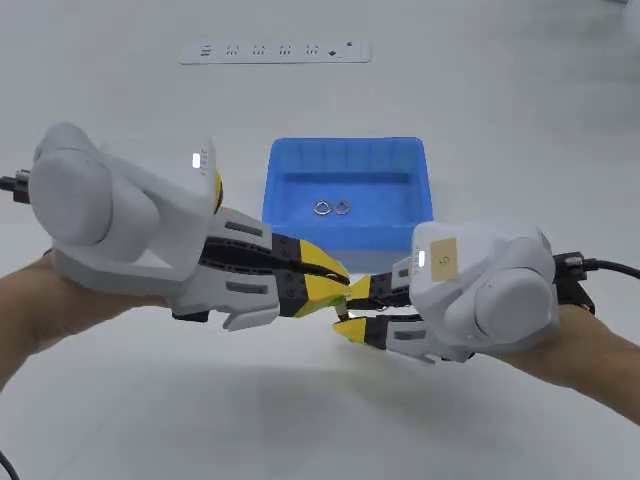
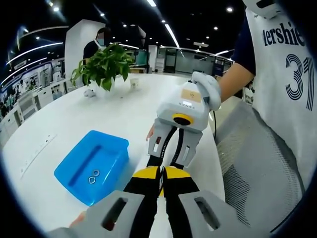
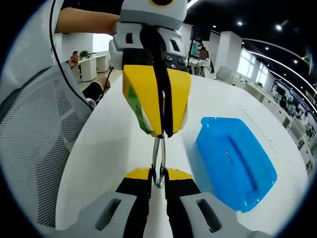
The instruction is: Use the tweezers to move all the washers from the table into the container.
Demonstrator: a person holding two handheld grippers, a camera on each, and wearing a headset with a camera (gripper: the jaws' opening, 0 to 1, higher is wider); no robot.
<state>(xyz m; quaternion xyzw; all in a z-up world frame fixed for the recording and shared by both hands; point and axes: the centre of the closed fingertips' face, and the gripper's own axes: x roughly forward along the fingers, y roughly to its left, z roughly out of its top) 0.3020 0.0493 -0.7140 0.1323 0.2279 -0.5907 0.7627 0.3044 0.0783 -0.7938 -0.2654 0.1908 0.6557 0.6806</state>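
- Blue container sits at top ctr of head view, on the white worktop.
- 2 washers lie side by side inside it, near the middle, almost touching.
- L tongs come in from the left of head view and R tongs from the right. Their tips meet just below the container in the frame.
- L tongs: pressed tight together, w/ one end of the tweezers pinched btw the yellow pads (ctr of right gripper view).
- R tongs: narrow, w/ yellow pads right against the other end of the tweezers (low ctr of right gripper view).
- Tweezers are thin shiny metal and run straight from one pair of tongs to the other.
- Left gripper view: container at lower left w/ both washers in it, green plant at upper left.
- Long white power strip lies at top of head view, well apart from the container.
- Mesh chair at left of right gripper view.
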